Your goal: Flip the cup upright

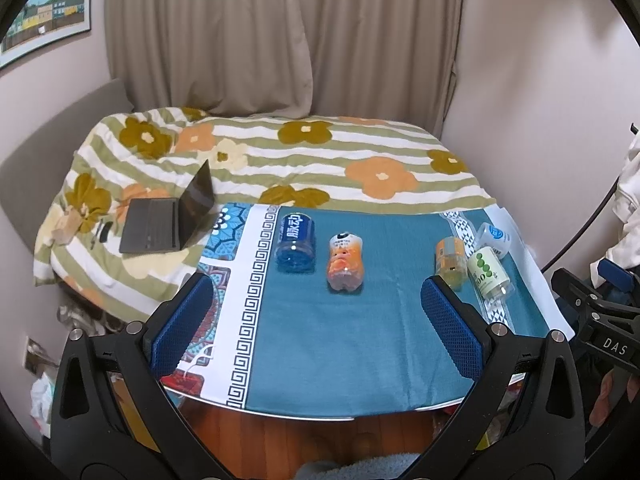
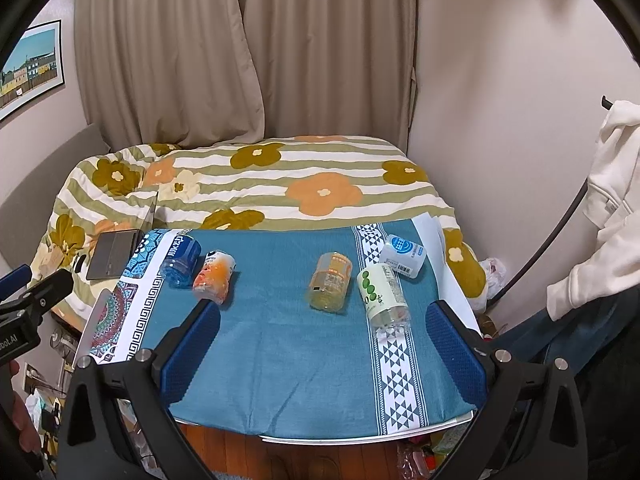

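Observation:
Several plastic cups lie on their sides on the teal cloth (image 1: pixel 340 340) of the table. A blue cup (image 1: pixel 296 247) and an orange-pink cup (image 1: pixel 345 262) lie at the left. A yellow cup (image 1: pixel 451 260), a green-dotted cup (image 1: pixel 490 276) and a clear white-blue cup (image 1: pixel 495 238) lie at the right. They also show in the right wrist view: blue cup (image 2: pixel 181 256), orange-pink cup (image 2: pixel 214 276), yellow cup (image 2: pixel 330 280), green-dotted cup (image 2: pixel 384 294), white-blue cup (image 2: pixel 402 255). My left gripper (image 1: pixel 316 300) is open and empty above the near table. My right gripper (image 2: pixel 322 320) is open and empty too.
A bed with a floral striped quilt (image 1: pixel 280 160) stands behind the table, with an open laptop (image 1: pixel 168 220) on it. Curtains (image 1: pixel 280 32) hang at the back. Wood floor (image 1: pixel 320 436) shows below the table's near edge. A white garment (image 2: pixel 612 184) hangs at the right.

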### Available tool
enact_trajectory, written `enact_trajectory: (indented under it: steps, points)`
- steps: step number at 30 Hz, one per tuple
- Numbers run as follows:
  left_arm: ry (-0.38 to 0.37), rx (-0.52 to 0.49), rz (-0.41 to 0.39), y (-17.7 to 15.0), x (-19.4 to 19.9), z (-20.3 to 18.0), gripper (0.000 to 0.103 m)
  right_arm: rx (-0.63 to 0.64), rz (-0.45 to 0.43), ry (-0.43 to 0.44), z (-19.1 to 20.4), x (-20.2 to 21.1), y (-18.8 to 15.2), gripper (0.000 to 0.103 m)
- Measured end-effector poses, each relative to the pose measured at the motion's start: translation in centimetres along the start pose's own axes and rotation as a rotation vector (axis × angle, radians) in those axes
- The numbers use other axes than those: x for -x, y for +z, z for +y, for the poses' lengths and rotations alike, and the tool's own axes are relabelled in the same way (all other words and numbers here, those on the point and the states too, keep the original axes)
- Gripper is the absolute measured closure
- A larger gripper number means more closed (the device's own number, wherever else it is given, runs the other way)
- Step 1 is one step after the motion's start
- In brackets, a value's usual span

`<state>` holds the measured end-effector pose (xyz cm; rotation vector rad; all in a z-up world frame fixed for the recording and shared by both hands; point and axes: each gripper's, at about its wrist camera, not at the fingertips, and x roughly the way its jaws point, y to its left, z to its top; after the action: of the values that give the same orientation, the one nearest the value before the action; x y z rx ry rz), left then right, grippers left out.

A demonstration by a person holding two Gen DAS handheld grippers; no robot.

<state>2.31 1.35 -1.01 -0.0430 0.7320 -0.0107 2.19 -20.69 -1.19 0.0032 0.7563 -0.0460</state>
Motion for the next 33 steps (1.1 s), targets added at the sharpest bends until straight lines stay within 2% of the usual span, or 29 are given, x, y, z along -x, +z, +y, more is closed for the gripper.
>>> enact_trajectory:
  steps: [12, 18, 24, 33]
  points:
    - [-0.055, -0.02, -0.017, 0.1, 0.9, 1.8, 0.0, -0.02, -0.015, -0.018, 0.5, 0.6, 0.3, 0.0]
    - [-0.075, -0.026, 0.01, 0.7, -0.5, 0.8, 0.0, -0.039, -0.021, -0.032, -1.3, -0.2, 0.5, 0.0]
    - [-0.06, -0.011, 0.057, 1.3, -3.6, -1.8, 0.0, -0.016, -0.004, -0.029, -5.4, -3.3, 2.4, 0.0]
    - [-0.002, 0.034, 0.16, 2.3, -9.8, -7.8, 0.0, 0.192, 0.078, 0.035, -11.3, -12.3, 5.9, 0.0]
